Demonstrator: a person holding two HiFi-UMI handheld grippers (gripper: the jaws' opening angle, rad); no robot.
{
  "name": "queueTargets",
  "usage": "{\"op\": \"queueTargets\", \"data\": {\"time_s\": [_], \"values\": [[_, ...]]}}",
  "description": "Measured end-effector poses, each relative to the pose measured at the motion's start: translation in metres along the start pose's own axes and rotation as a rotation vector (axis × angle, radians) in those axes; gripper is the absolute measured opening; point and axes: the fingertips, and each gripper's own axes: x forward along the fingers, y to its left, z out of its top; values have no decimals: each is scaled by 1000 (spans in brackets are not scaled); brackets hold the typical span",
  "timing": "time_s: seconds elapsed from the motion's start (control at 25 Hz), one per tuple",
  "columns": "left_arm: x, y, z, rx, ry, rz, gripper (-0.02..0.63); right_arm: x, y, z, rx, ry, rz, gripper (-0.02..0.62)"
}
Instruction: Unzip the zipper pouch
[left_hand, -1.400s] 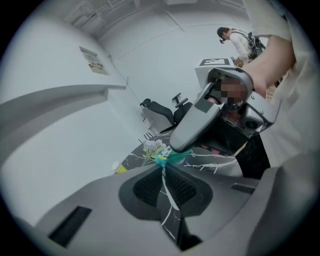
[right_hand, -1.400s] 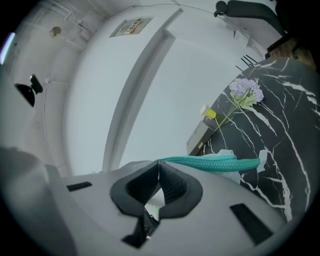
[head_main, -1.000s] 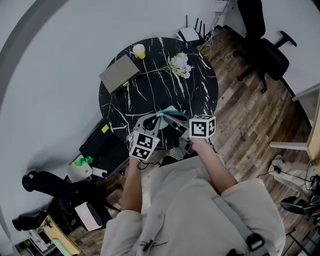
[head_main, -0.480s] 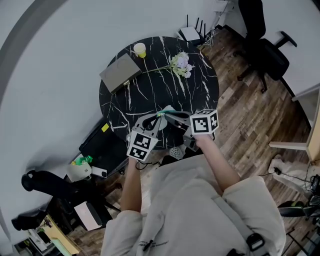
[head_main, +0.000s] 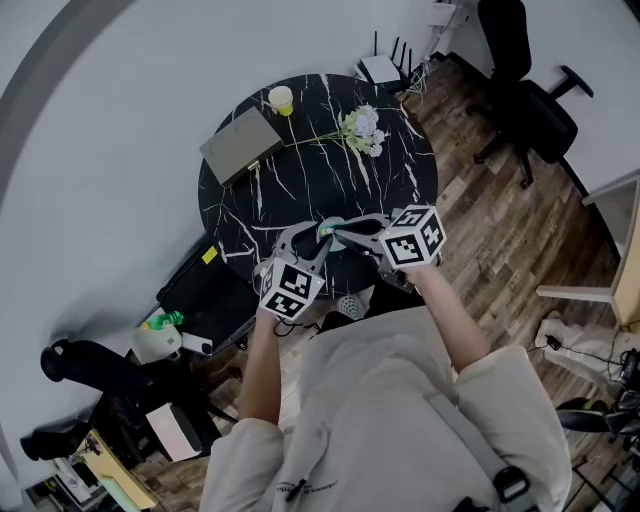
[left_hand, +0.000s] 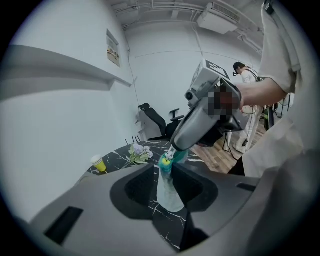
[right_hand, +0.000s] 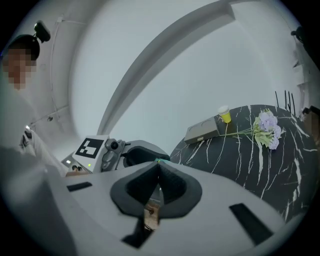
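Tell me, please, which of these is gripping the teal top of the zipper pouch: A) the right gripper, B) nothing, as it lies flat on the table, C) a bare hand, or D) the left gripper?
A: in the left gripper view the right gripper pinches the teal top of the zipper pouch with shut jaws. The pouch hangs between the jaws of the left gripper, which have just been opening and stand apart around it.

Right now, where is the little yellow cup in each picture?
Head view: the yellow cup stands near the top, left of centre, at the far edge of the black table.
Left gripper view: the cup is at the left, below mid-height.
Right gripper view: the cup is right of centre, above mid-height.
Shared landmark: the purple flowers, lying to the cup's right in every view.
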Motion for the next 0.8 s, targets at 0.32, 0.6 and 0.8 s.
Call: {"op": "queueTargets", "data": {"time_s": [0.32,0.6,0.8], "values": [[11,-15,7,61,-2,-66,71,-8,-13,-6,-114,116,-51,9],[12,-16,6,8,-8,-34,55,-11,-21,-8,-51,94,-39,9],[11,-13,7,-7,-3,-25,55,-10,-24,-6,-37,91,-42,9]]}}
